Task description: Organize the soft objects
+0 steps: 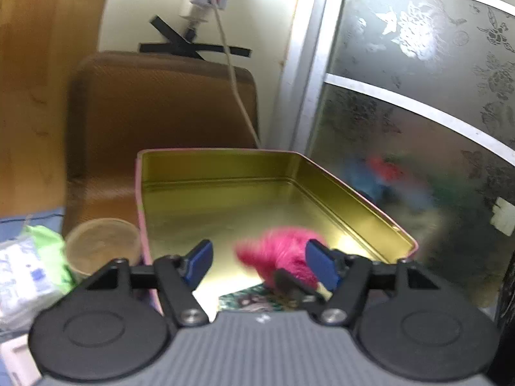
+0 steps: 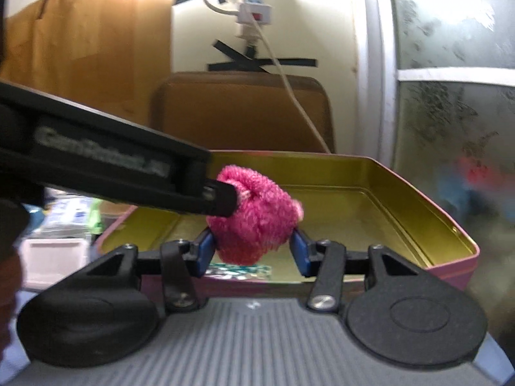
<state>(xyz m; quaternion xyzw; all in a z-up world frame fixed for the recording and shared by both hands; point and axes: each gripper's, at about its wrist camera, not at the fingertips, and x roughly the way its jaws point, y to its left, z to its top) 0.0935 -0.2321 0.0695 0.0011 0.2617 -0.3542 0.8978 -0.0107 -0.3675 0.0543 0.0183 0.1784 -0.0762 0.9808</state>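
Observation:
A fluffy pink pom-pom (image 2: 257, 222) hangs over the near end of an open gold-lined tin (image 2: 354, 157) with a pink outside. It sits between the blue pads of my right gripper (image 2: 252, 251); the pads flank its sides without squeezing it. My left gripper's finger (image 2: 222, 199) comes in from the left and touches its top. In the left wrist view my left gripper (image 1: 260, 260) stands open above the tin (image 1: 225, 151). There the blurred pom-pom (image 1: 276, 251) lies against the right pad, far from the left one.
A brown chair back (image 1: 161, 106) stands behind the tin, with a white cable (image 1: 235, 90) hanging over it. A paper cup (image 1: 103, 244) and plastic packets (image 1: 19, 267) lie left of the tin. A frosted glass door (image 1: 418, 96) is on the right. A printed card (image 2: 238, 270) lies at the tin's near end.

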